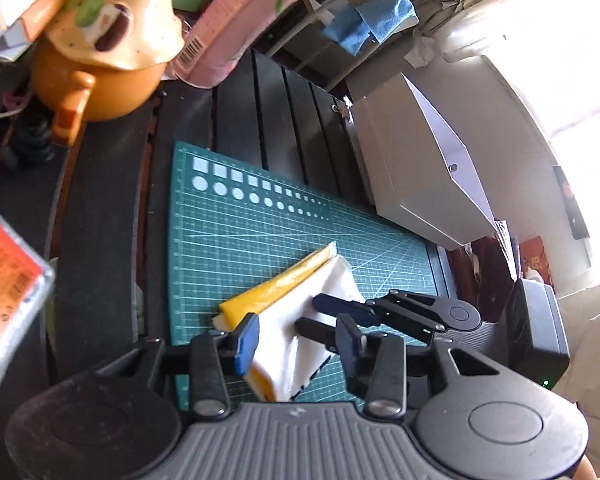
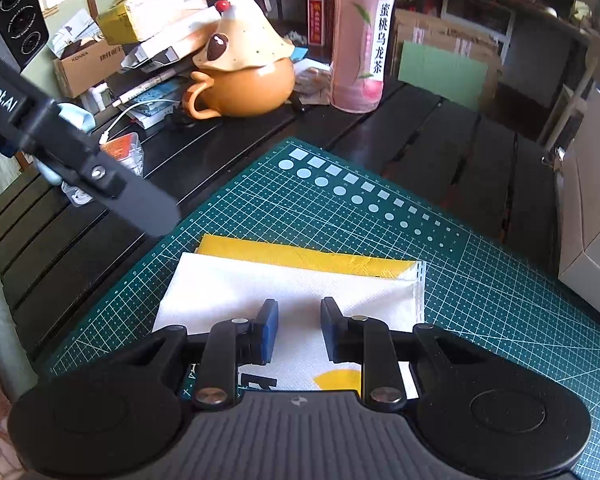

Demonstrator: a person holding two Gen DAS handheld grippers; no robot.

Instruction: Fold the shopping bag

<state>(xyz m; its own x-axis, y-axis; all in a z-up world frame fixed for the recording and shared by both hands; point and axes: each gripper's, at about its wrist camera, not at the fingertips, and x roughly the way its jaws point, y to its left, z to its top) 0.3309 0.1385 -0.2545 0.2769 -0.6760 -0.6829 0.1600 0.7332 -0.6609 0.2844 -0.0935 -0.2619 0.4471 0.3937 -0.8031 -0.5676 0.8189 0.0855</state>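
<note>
On my right wrist view I read "蜜桃乌龙茶" down the pink bottle [image 2: 358, 36], "nRobot.AI" (its start cut off) on the left gripper [image 2: 148, 216] arm, and "KONKA" on a cardboard box [image 2: 86, 65]; the bottle's barcode digits are too blurred to read.

Your left wrist camera is looking down along its tool [image 1: 296, 344] from close above the green cutting mat [image 1: 236, 232], facing across the dark surface [image 1: 100, 200]. Your right wrist camera is sitting low and near over the same mat [image 2: 480, 280], facing the orange teapot [image 2: 240, 88]. Both views are sharing the mat, the folded bag [image 1: 292, 304] [image 2: 292, 292], the teapot [image 1: 100, 80] and the pink bottle [image 2: 360, 36].
</note>
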